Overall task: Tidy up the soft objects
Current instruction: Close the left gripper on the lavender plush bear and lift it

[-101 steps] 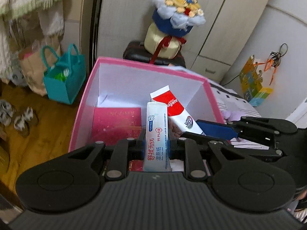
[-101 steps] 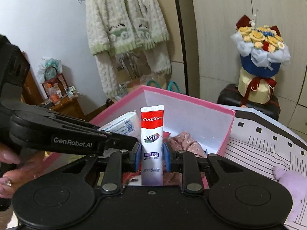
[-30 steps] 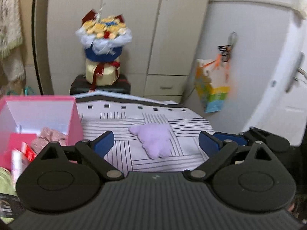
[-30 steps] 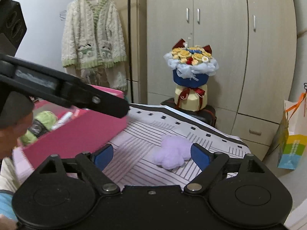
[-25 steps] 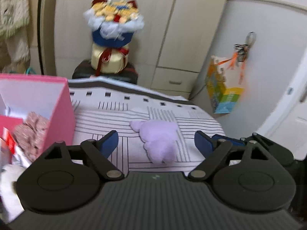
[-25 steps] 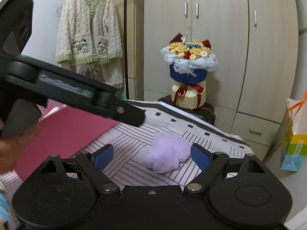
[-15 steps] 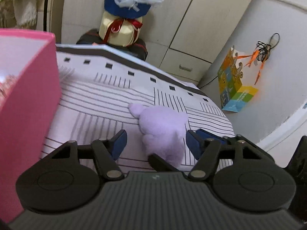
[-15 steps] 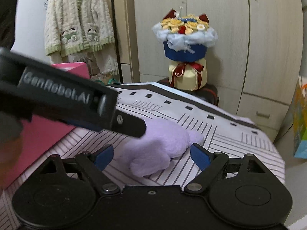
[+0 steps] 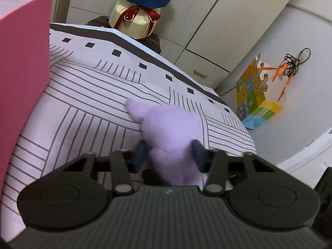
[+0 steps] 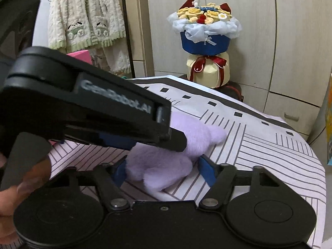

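Observation:
A lilac plush toy [image 9: 172,128] lies on the striped sheet [image 9: 87,95] of the bed. My left gripper [image 9: 169,155] has its blue pads [image 9: 139,155] pressed against both sides of the plush near its lower end. The plush also shows in the right wrist view [image 10: 164,161], where my right gripper [image 10: 164,171] straddles it with the jaws partly closed, the right pad [image 10: 207,170] a little clear of the fur. The left gripper's body [image 10: 93,112] crosses above the plush in that view.
A pink box [image 9: 22,47] stands at the left on the bed. A flower bouquet [image 10: 205,41] on a dark stool stands beyond the bed's far edge, with wardrobe doors behind. A colourful paper bag [image 9: 255,97] hangs on the right wall.
Both grippers let go of the toothpaste tubes at the pink box, swung right to the plush, came down over it and narrowed. The left pads now press on it.

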`<state>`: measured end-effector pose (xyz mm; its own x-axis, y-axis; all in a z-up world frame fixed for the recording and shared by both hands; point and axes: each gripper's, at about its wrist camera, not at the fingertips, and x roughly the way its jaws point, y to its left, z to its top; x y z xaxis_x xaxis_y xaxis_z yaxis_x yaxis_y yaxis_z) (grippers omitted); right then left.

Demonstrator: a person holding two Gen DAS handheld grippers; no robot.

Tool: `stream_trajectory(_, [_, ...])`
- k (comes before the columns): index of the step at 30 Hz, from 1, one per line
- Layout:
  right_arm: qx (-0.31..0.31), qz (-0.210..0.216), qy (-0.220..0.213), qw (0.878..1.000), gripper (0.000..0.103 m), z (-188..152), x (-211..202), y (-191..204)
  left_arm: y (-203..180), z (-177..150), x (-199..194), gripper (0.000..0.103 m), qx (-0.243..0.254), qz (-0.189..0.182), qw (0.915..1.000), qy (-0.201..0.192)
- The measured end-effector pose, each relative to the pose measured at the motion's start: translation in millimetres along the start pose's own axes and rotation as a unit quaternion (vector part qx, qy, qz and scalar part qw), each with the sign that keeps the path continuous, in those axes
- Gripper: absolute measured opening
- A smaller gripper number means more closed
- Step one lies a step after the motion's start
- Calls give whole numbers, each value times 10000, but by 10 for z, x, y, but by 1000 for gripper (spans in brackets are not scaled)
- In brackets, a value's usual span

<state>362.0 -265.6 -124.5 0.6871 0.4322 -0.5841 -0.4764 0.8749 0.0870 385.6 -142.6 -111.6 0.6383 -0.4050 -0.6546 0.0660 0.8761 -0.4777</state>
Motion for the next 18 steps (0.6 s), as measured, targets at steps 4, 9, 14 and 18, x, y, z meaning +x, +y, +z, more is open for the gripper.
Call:
stream_trajectory(4, [-97, -109, -97, 9998, 57, -15, -67, 112, -28, -31, -120, 35, 91, 52, 9999, -14])
stream_trajectory(9, [108, -86, -76, 9999, 56, -18, -245, 179, -70, -110, -311, 35, 212, 20, 9998, -8])
stream_trajectory(14, [462, -66, 104, 9989, 57, -50, -418, 252, -78, -206, -474, 35, 308, -89, 9994, 134])
stream_trajectory(18, [601, -80, 146, 9981, 57, -125, -556, 361, -79, -313, -621, 35, 280, -72, 9994, 193])
